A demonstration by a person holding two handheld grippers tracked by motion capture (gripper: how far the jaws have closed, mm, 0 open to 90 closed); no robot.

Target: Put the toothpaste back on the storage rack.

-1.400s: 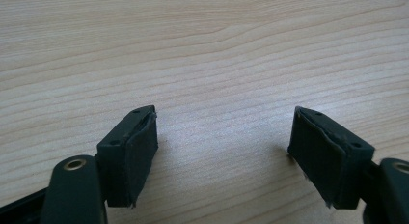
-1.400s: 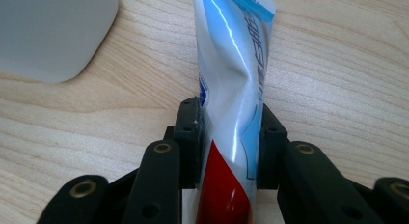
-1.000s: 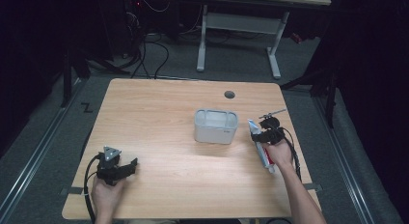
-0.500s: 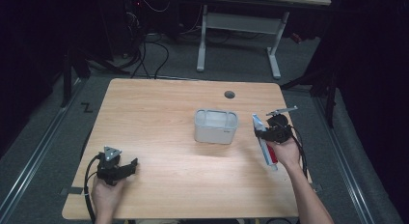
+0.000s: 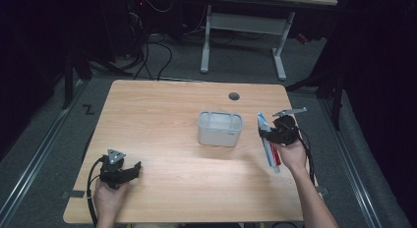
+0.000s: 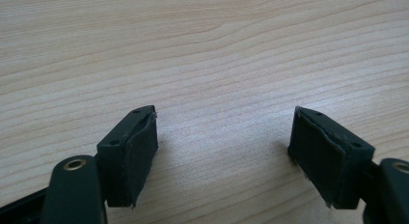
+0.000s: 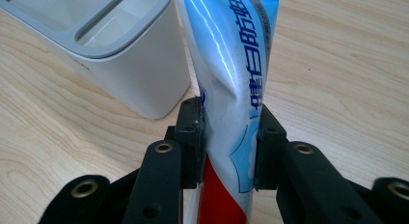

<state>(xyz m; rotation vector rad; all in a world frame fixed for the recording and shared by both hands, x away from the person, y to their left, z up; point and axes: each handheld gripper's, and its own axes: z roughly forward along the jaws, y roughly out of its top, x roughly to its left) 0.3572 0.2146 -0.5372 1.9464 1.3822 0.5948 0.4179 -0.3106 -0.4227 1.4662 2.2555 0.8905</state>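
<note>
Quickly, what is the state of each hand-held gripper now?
Left hand-held gripper: open, holding nothing.
Right hand-held gripper: closed on the toothpaste tube.

Left black two-jaw gripper [image 5: 129, 170] low near the table's front edge, jaws spread wide, right black two-jaw gripper [image 7: 229, 142] raised, jaws clamped, forearm extended forward

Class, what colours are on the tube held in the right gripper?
The tube is light blue and white with red lower down; clearest in the right gripper view.

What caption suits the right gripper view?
Right gripper clamps a toothpaste tube beside a white holder.
</note>
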